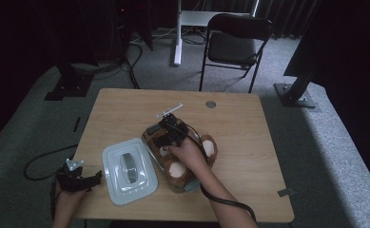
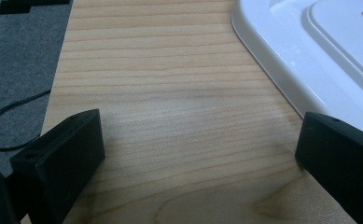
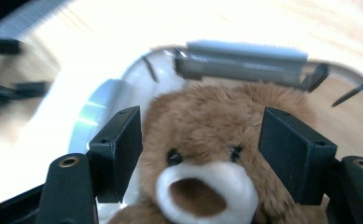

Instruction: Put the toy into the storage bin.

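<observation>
Right tool point(image 3: 200, 154) spread, jaws either side of the teddy bear's point(image 3: 207, 140) head; whether they touch the fur, cannot tell. Bear lies in a clear container point(image 1: 150, 135) mid surface point(image 1: 249, 142). Left tool point(image 2: 198, 154) spread over bare wood beside the white lid point(image 1: 128, 170).

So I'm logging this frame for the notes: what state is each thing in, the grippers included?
Container: open, lid off, the bear partly inside it.
Lid: flat on the table, beside the container.
Bear: face up, head between the right gripper's jaws, feet over the container's edge.
Left gripper: open, over bare table next to the lid.
Right gripper: open, jaws either side of the bear's head.
Chair: unoccupied, behind the table.
</observation>
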Available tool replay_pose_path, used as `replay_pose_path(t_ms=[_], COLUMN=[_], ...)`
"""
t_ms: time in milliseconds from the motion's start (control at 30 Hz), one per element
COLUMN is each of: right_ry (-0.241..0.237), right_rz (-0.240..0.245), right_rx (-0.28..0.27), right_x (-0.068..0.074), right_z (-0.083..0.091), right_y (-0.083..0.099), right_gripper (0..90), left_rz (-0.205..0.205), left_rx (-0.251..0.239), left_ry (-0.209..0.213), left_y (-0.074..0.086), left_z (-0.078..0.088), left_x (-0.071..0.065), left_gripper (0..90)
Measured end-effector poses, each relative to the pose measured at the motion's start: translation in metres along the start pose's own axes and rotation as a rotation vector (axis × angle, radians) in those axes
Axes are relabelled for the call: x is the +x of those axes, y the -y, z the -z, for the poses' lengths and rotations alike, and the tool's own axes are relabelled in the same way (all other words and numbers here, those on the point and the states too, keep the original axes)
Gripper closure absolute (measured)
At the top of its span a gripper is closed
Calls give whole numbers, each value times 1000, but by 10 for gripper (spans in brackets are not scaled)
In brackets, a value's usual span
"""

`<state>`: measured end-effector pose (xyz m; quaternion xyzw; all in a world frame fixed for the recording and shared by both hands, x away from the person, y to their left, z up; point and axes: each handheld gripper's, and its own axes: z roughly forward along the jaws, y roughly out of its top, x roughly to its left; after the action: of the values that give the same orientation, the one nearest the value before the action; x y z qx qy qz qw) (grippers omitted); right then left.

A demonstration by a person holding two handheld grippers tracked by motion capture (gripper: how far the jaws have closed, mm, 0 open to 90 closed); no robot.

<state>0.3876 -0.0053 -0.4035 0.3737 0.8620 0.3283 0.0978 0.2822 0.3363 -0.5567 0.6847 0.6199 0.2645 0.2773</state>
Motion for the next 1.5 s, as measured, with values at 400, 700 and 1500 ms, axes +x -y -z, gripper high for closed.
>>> replay_pose_path(t_ms=[400, 700, 1500], right_ry=[-37, -4, -10], right_rz=[-10, -44, 9], right_rx=[-158, -180, -80], right_x=[-17, -42, -48], right_z=[79, 110, 94], right_y=[22, 66, 103], right_gripper=[295, 315, 706], left_rz=[0, 1, 0], left_rx=[2, 3, 1], left_ry=[0, 0, 0], left_y=[0, 0, 0], left_z=[0, 0, 0], left_x=[0, 0, 0], left_gripper=[19, 19, 19])
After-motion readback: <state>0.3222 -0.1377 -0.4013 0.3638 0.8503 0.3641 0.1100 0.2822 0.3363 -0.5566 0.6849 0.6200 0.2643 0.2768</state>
